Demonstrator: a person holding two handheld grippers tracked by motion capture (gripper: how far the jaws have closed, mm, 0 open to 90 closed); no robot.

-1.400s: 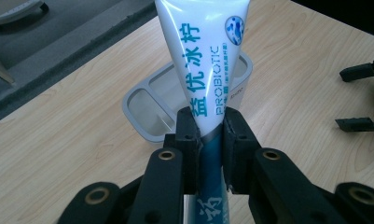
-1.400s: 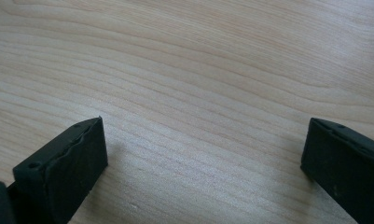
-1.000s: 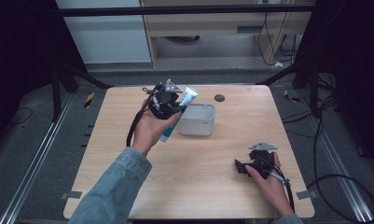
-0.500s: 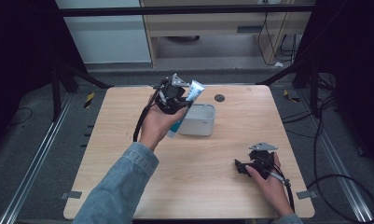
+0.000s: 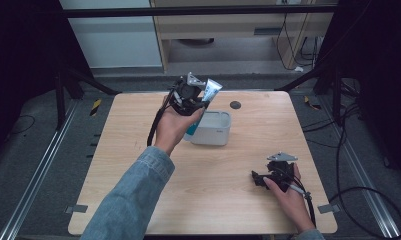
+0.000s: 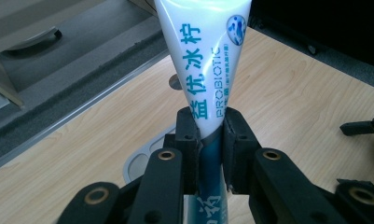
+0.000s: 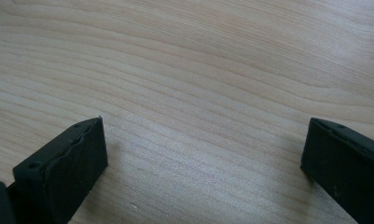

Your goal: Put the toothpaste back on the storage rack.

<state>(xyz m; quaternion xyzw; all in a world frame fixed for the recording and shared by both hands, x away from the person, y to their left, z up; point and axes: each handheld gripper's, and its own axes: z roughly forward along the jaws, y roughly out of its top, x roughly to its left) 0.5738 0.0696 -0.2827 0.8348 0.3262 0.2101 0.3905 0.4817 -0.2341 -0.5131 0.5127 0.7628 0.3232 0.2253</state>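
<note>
A white and teal toothpaste tube [image 5: 209, 91] [image 6: 201, 70] is pinched in my left gripper [image 5: 194, 102] [image 6: 209, 140], whose jaws are shut on the tube's lower part. The tube is held up over the left edge of a white box [image 5: 214, 128], tilted with its flat end pointing up and right. My right gripper [image 5: 260, 179] [image 7: 201, 149] rests low over the wooden table [image 5: 208, 200] near the front right, its jaws open wide with bare wood between them.
A small dark round disc [image 5: 235, 105] lies on the table behind the white box. Dark stand legs and cables sit on the floor at both sides. In the left gripper view the white box rim [image 6: 142, 158] shows below the jaws.
My left hand has carried the toothpaste tube to the right and slightly up, from left of the box to above its left edge. The right hand has stayed put.
</note>
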